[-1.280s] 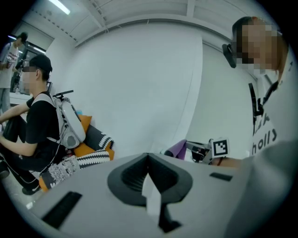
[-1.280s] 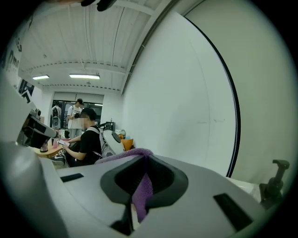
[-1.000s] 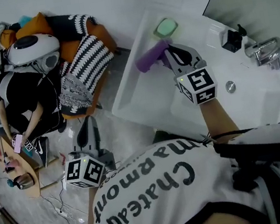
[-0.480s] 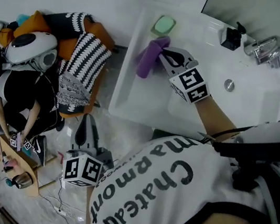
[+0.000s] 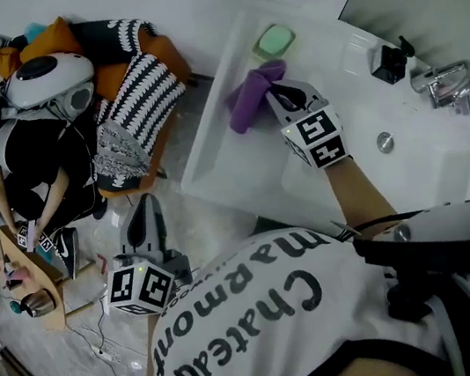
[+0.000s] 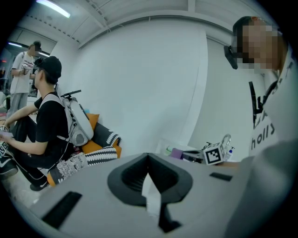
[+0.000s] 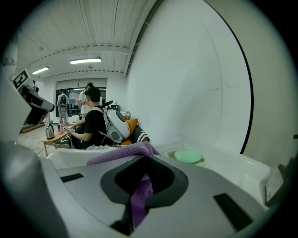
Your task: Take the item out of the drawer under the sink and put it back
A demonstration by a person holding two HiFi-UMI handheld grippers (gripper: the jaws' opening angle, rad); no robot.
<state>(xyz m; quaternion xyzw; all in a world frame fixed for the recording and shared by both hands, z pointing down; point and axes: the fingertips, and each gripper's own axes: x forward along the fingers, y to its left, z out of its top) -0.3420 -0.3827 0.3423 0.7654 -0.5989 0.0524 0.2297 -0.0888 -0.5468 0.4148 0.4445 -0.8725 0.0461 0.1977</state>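
Note:
A purple cloth point(image 5: 247, 100) hangs from my right gripper point(image 5: 273, 92), which is shut on it low over the left end of the white countertop point(image 5: 225, 157). In the right gripper view the cloth point(image 7: 118, 156) bunches ahead of the right gripper point(image 7: 147, 161) and runs back between the jaws. Down at my side, over the floor, my left gripper point(image 5: 144, 208) stays shut with nothing in it; the left gripper view shows the left gripper point(image 6: 148, 156) with its jaws together. No drawer under the sink is in view.
A green soap dish point(image 5: 276, 43) sits just beyond the cloth. Faucet point(image 5: 441, 86), drain point(image 5: 386, 144) and a small black item point(image 5: 389, 66) lie to the right. A person point(image 5: 32, 172) sits by an orange sofa with striped cushions point(image 5: 144, 99) to the left.
My right gripper has come down and a little left with the purple cloth, which now sits lower over the countertop's end. The left gripper has not moved.

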